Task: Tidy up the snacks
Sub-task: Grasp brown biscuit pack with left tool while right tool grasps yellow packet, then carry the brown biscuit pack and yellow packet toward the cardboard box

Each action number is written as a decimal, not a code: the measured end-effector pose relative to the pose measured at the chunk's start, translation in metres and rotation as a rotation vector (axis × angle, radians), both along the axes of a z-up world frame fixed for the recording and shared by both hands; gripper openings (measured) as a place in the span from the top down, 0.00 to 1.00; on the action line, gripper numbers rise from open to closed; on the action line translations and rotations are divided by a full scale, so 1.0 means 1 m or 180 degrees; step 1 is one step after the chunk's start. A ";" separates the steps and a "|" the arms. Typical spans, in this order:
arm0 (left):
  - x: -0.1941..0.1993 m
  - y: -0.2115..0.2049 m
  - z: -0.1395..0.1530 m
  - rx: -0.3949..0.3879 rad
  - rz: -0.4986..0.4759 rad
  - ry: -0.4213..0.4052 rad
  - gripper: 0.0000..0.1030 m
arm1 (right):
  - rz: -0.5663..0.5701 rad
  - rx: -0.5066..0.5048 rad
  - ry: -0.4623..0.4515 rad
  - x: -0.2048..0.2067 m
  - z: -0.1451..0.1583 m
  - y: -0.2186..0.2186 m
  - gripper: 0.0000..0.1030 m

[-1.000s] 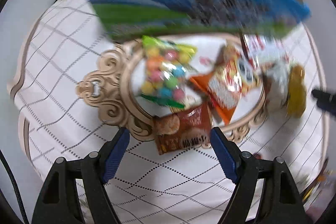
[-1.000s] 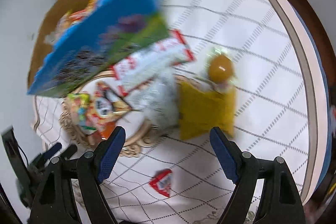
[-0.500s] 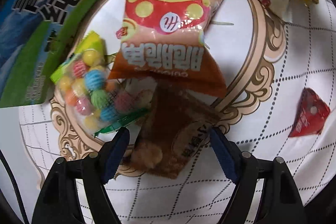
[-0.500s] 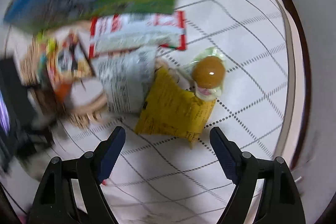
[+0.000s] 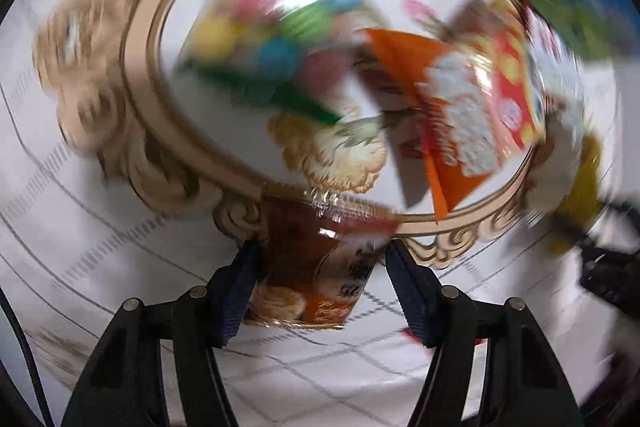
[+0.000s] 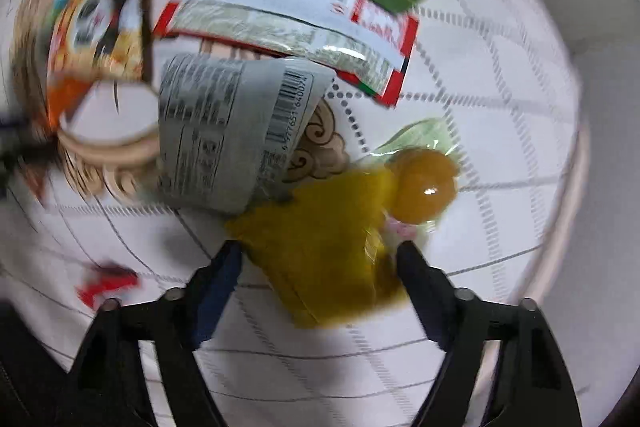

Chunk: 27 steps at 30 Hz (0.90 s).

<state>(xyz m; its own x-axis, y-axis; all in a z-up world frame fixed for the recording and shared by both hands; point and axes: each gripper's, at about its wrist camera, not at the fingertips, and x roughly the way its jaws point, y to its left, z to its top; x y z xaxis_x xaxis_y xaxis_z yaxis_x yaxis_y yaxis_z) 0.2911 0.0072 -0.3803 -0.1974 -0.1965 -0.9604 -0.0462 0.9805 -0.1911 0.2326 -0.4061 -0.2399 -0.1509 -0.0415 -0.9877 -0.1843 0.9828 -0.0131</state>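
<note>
left gripper [image 5: 322, 251] has its tongs pinching the brown snack packet [image 5: 316, 267] at the ornate tray [image 5: 140, 99] rim; right gripper [image 6: 320, 255] sits spread around the yellow packet [image 6: 320, 247] on the tablecloth [image 6: 500, 75], just beside the tray

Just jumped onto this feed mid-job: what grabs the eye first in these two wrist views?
In the left wrist view, the brown snack packet sits between the fingers of the left gripper at the near rim of the ornate gold-edged tray, with a blurred colourful candy bag and an orange packet on the tray beyond. In the right wrist view, the yellow packet lies between the open right gripper fingers, a round amber sweet beside it.
</note>
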 end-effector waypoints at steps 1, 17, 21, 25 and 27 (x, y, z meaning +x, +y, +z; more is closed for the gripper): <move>0.000 0.004 -0.002 -0.0089 0.0088 0.0034 0.39 | -0.0313 0.0181 0.0127 0.002 -0.004 -0.009 0.27; -0.022 -0.042 0.001 0.0310 -0.0498 -0.0323 0.43 | -0.0360 0.0337 0.0019 -0.025 0.006 0.017 0.45; -0.044 -0.053 0.012 0.0367 -0.0335 -0.0420 0.48 | -0.0931 0.0806 0.0334 -0.047 -0.001 0.012 0.50; -0.055 -0.055 0.003 0.0312 -0.0370 -0.0316 0.47 | -0.1010 0.0859 0.0433 -0.055 -0.008 0.021 0.48; -0.054 -0.056 0.002 0.0322 -0.0390 -0.0291 0.46 | -0.1078 0.0811 0.0398 -0.055 -0.010 0.021 0.42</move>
